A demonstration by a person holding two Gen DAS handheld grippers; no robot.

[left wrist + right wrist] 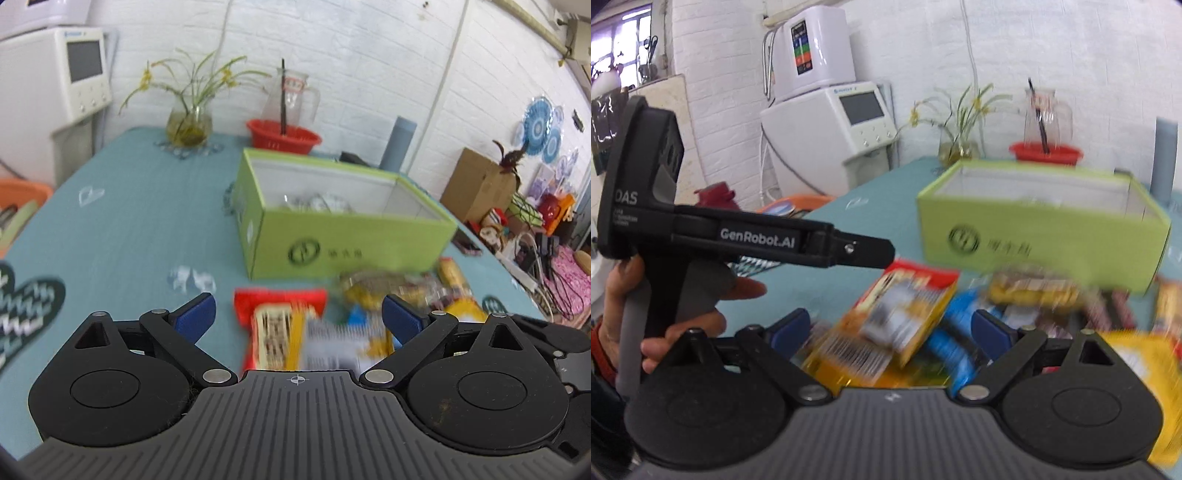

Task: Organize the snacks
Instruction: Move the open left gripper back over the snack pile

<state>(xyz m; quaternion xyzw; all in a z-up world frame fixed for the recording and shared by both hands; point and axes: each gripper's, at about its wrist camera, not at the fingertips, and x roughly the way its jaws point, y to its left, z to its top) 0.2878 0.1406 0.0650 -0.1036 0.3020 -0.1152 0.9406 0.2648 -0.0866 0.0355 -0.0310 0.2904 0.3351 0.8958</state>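
The snacks point(373, 314) lie in a loose heap on the teal tablecloth just in front of the green box point(343, 236), against its near long wall — wrappers of yellow, blue and red overlapping one another, too blurred to read. Foremost is a red-and-yellow packet point(279, 326), flat on the cloth at the end of the heap farthest from the box's right corner. The box stands open at the top with white inner walls, and a few pale wrapped items already lie in its bottom, so it looks to be the place the heap is meant to go; most of the sorting seems not yet done.

The left gripper point(299, 319) hangs low over that red-and-yellow packet, its blue fingers point(195, 317) spread wide with the packet between them and nothing gripped — a stance that suits closing on the packet next. The right gripper point(891, 334) is likewise wide apart and empty, above the heap in front of the box; in its view the left gripper shows side-on, held in the person's hand point(665, 314).

Behind the box, by the white brick wall, stand a red basket point(283, 136), a glass pitcher point(291, 99) and a vase of yellow flowers point(189, 123), all well apart from the snacks
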